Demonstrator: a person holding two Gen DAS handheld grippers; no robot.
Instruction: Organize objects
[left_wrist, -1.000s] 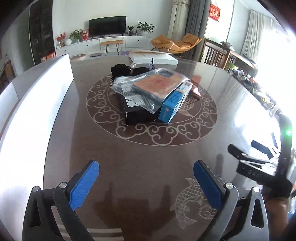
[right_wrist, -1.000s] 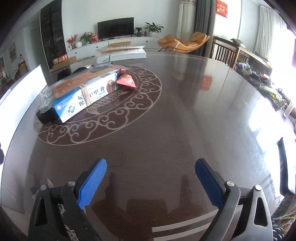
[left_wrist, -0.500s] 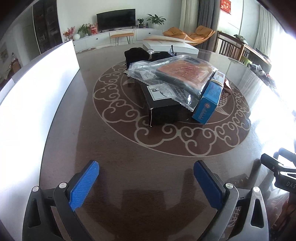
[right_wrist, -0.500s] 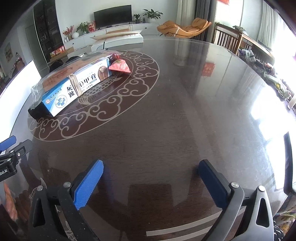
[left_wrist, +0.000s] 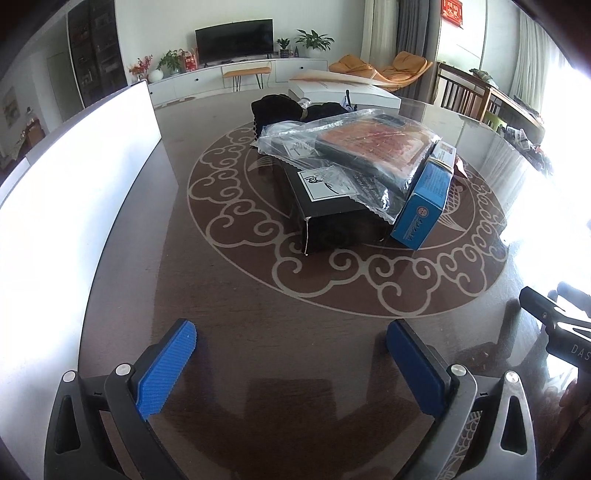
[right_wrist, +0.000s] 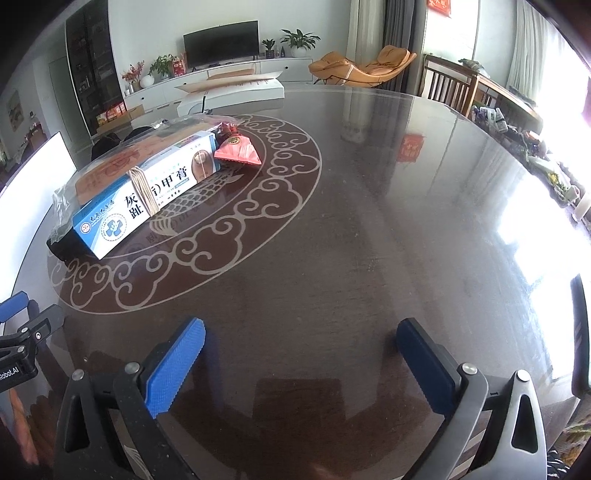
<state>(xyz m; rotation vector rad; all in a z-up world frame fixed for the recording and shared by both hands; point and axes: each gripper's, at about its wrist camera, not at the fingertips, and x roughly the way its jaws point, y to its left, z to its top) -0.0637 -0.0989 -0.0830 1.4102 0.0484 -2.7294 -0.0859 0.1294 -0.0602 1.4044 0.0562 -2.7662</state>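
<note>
Nothing looks sorted yet. Left gripper (left_wrist: 291, 345) hovers over the table (left_wrist: 258, 314), fingers spread and empty. Ahead, mid-table, the heap sits untouched: black box (left_wrist: 332, 218), plastic-wrapped package (left_wrist: 373, 146) on top, blue box (left_wrist: 424, 201) leaning beside it, red packet (right_wrist: 239, 152) just beyond. Right gripper (right_wrist: 301, 341) is likewise spread, holding nothing.

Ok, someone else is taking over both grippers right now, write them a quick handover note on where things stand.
Left gripper: open, empty, above the table, facing the pile.
Right gripper: open, empty, over bare table to the pile's right.
Pile, on the round pattern: black box at the bottom, clear plastic bag with a flat orange item on top, blue box leaning against the black box, red packet just behind the blue box.
Done: nothing visibly sorted.
Left: take the pile apart and arrange it all.
</note>
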